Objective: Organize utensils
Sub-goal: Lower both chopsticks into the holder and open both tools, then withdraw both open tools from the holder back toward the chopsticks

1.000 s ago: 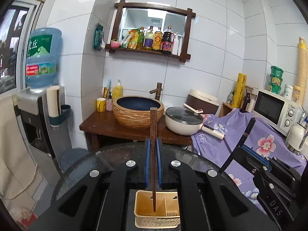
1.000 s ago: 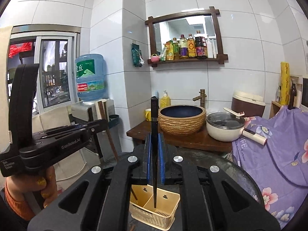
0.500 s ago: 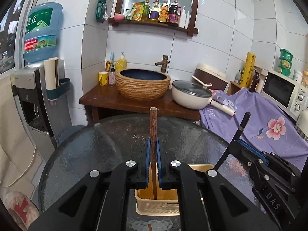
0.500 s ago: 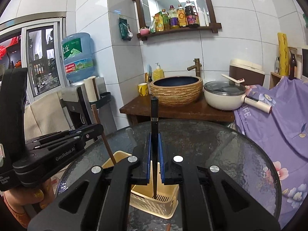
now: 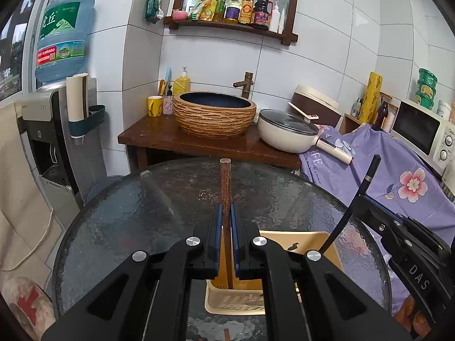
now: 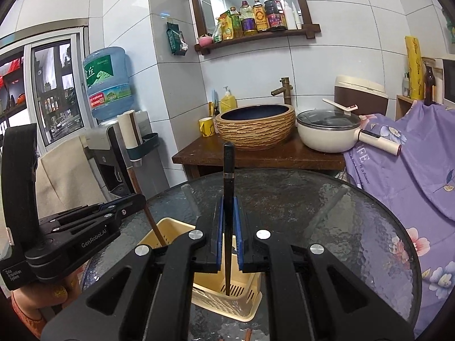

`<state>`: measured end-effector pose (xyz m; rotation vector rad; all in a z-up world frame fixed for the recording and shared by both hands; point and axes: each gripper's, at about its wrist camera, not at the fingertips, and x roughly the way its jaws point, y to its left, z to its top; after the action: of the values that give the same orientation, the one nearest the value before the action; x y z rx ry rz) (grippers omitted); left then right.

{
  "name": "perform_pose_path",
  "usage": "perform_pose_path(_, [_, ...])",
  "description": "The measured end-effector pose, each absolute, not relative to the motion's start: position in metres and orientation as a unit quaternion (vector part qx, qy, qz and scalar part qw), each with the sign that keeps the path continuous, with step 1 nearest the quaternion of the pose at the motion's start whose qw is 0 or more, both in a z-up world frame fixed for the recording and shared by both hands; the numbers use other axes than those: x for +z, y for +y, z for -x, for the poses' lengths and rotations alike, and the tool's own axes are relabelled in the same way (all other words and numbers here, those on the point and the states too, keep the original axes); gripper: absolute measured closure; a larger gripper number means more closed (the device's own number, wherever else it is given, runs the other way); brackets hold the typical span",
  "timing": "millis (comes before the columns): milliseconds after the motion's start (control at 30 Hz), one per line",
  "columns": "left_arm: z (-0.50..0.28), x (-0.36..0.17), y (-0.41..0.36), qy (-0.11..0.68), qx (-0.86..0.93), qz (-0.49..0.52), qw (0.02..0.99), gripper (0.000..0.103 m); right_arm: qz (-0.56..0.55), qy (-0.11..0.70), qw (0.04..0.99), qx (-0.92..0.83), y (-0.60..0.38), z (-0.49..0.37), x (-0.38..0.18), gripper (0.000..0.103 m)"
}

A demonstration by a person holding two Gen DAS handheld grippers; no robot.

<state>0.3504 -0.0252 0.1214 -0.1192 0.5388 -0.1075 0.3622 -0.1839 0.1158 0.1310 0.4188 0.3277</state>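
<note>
My left gripper (image 5: 226,213) is shut on a brown wooden chopstick (image 5: 225,187), held upright with its lower end inside the cream plastic utensil basket (image 5: 310,243) on the round glass table (image 5: 142,204). My right gripper (image 6: 228,204) is shut on a black chopstick (image 6: 229,170), also upright, its tip down in the basket (image 6: 170,224) near the slotted bottom. The right gripper (image 5: 352,216) shows at the right of the left wrist view; the left gripper (image 6: 142,200) shows at the left of the right wrist view.
Behind the table stands a wooden counter (image 5: 159,139) with a woven basin (image 5: 214,113) and a white lidded pan (image 5: 287,133). A water dispenser (image 5: 54,113) is at left, a purple flowered cloth (image 5: 398,176) and microwave (image 5: 421,130) at right. Another brown stick end (image 6: 246,334) lies on the glass near me.
Both grippers have come down towards the table with their chopsticks. The chopstick tips have gone lower into the basket, which now sits close beneath the jaws.
</note>
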Motion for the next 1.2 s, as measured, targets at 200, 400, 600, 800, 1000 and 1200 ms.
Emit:
perform_pose_path(200, [-0.351, 0.122, -0.026, 0.266, -0.057, 0.061, 0.960, 0.095, -0.067, 0.205, 0.964, 0.157, -0.187, -0.364, 0.115, 0.095])
perform_pose_path(400, [-0.342, 0.124, -0.019, 0.252, -0.064, 0.081, 0.962, 0.053, -0.062, 0.206, 0.964, 0.155, -0.188, -0.363, 0.115, 0.085])
perform_pose_path(600, [-0.315, 0.129, -0.015, 0.220, -0.062, 0.071, 0.971, 0.021, -0.063, 0.167, 0.973, 0.145, -0.194, -0.338, 0.120, 0.042])
perform_pose_path(800, [-0.280, 0.118, -0.004, 0.204, -0.037, 0.065, 0.976, 0.006, -0.068, 0.177, 0.970, 0.153, -0.199, -0.309, 0.110, 0.035])
perform_pose_path(1000, [-0.250, 0.100, 0.001, 0.204, -0.032, 0.055, 0.977, 0.006, -0.049, 0.199, 0.965, 0.162, -0.194, -0.277, 0.085, 0.035])
perform_pose_path(1200, [-0.229, 0.078, 0.012, 0.225, -0.012, 0.046, 0.973, 0.006, -0.065, 0.223, 0.959, 0.162, -0.199, -0.257, 0.055, 0.023])
